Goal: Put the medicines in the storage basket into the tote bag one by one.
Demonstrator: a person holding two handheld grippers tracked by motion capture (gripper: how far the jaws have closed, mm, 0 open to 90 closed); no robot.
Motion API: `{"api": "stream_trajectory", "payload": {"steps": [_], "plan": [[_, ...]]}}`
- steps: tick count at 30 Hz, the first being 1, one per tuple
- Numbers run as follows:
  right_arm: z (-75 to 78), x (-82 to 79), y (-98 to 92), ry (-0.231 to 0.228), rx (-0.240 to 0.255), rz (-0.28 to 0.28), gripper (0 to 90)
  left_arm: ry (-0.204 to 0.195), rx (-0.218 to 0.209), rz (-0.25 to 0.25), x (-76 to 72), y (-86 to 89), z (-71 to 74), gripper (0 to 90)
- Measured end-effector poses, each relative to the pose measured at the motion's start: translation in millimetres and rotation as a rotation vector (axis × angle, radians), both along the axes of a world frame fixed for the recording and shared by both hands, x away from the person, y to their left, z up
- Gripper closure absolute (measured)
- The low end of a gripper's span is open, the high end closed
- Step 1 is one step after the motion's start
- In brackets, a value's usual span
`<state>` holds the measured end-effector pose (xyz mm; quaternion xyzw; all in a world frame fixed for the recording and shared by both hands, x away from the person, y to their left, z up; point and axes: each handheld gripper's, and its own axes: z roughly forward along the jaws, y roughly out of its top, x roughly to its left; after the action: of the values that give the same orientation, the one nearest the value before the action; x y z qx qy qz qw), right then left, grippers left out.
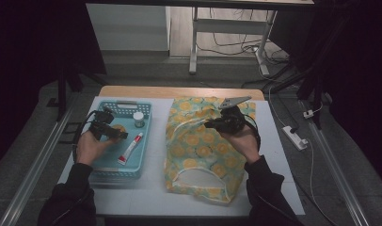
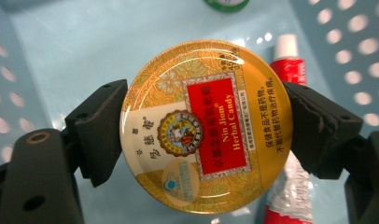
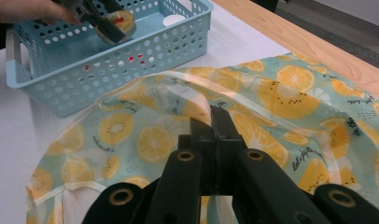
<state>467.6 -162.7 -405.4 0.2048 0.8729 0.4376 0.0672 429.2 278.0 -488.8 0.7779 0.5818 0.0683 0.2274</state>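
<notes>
Left gripper is clamping a gold candy tin above the blue basket; right gripper, beside the basket, is pinching shut the lemon-print bag.

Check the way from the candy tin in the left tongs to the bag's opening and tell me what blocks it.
The basket wall rises between the tin and the bag, so the left tongs must lift over it. The right tongs pinch the bag's rim. Past the wall, nothing visible blocks the way.
</notes>
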Motion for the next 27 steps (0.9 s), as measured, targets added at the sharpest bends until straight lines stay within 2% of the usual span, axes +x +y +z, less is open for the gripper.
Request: {"api": "stream_trajectory", "payload": {"steps": [6,27], "plan": [[0.5,-0.6,0.4,-0.006,0.002,0.001,90.0,-0.056,-0.024,-0.048,-7.6,-4.3,12.3,20.3],[0.9,-1.2,0.5,-0.017,0.010,0.002,90.0,-0.139,-0.044,-0.180,-33.8,-32.4,39.4,20.4]]}}
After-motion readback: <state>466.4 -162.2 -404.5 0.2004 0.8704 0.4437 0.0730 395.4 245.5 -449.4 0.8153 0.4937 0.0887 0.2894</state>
